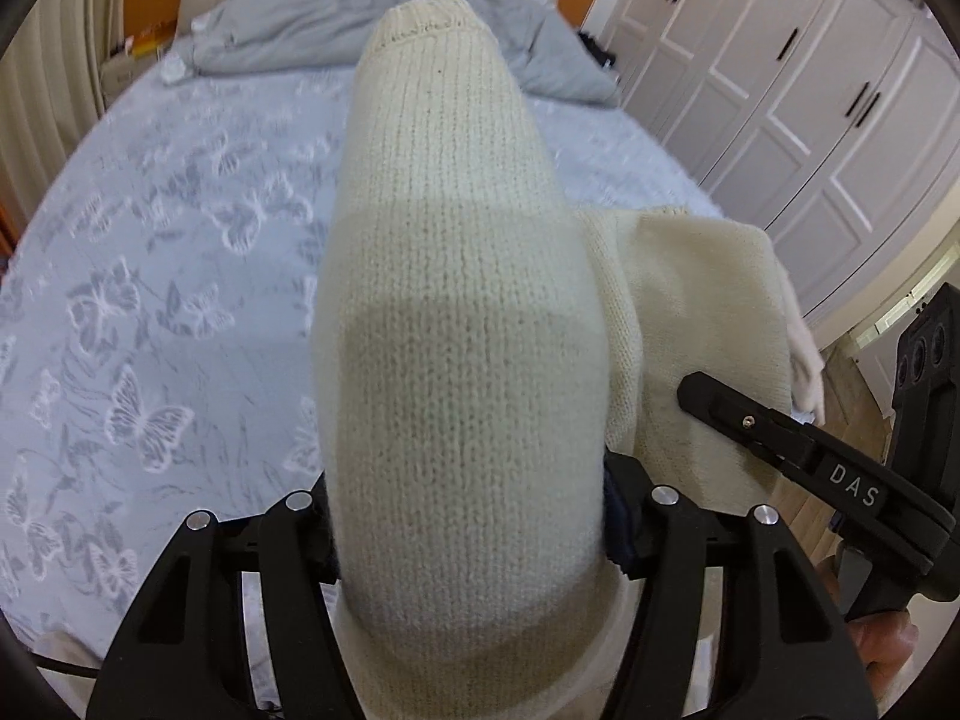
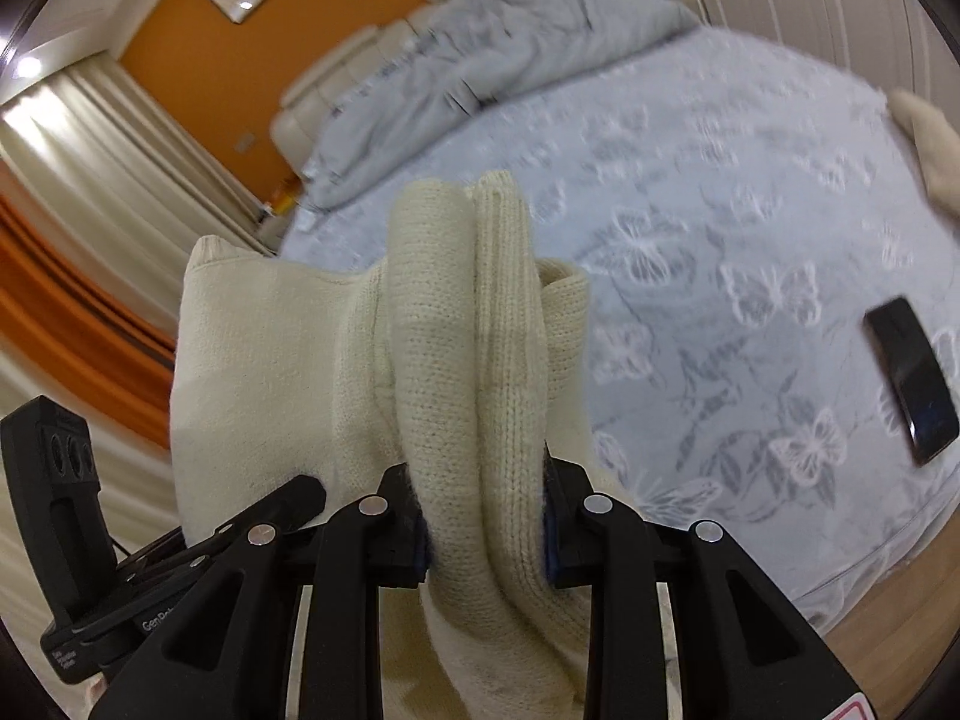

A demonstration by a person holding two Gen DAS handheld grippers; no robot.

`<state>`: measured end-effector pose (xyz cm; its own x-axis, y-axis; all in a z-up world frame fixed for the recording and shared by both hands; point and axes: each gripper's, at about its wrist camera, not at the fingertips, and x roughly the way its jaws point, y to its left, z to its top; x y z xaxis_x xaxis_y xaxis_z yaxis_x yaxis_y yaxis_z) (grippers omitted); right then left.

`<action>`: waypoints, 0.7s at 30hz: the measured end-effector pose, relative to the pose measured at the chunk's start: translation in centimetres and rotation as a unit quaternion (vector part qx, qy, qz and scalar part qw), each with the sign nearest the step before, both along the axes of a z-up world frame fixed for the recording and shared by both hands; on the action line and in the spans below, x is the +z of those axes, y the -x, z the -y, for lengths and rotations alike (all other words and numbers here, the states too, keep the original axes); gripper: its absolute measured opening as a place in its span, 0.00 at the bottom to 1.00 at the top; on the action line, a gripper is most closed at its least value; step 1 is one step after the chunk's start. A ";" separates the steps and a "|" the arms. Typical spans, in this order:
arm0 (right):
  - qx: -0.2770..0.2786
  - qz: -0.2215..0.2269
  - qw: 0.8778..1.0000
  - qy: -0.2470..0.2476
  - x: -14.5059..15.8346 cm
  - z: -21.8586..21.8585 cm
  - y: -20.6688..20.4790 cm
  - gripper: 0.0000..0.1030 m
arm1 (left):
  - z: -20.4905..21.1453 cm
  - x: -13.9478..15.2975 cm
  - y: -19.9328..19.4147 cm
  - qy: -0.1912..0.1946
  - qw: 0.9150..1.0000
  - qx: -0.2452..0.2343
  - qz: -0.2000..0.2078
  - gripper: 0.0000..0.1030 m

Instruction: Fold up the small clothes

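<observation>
A cream knit sweater [image 1: 462, 312] hangs in the air above the bed, held by both grippers. In the left wrist view my left gripper [image 1: 468, 510] is shut on a thick rounded fold of it, which fills the middle of the view. The rest of the knit spreads right towards a finger [image 1: 768, 429] of my right gripper. In the right wrist view my right gripper [image 2: 485, 516] is shut on bunched folds of the sweater [image 2: 468, 330], pads pressing from both sides. A flat panel stretches left to a finger [image 2: 288, 504] of the left gripper.
Below lies a bed [image 1: 150, 240] with a blue-grey butterfly cover and a crumpled grey duvet [image 1: 360, 18] at its head. A black phone [image 2: 912, 378] lies on the cover. Another cream item [image 2: 924, 144] is at the right edge. White wardrobe doors [image 1: 810, 90] stand beside the bed.
</observation>
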<state>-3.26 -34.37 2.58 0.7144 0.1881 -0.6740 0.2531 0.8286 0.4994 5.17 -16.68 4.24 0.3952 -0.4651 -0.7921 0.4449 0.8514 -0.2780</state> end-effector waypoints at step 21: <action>0.099 0.105 0.989 0.037 10.8 -14.3 4.0 0.26 | -13.5 11.3 6.2 0.033 0.994 0.055 0.085 0.59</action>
<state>-7.29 -20.11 13.36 0.7946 0.2944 -0.5310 -0.0212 0.8875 0.4604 -1.06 -3.22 15.53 0.5720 -0.4605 -0.6788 0.3950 0.8799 -0.2640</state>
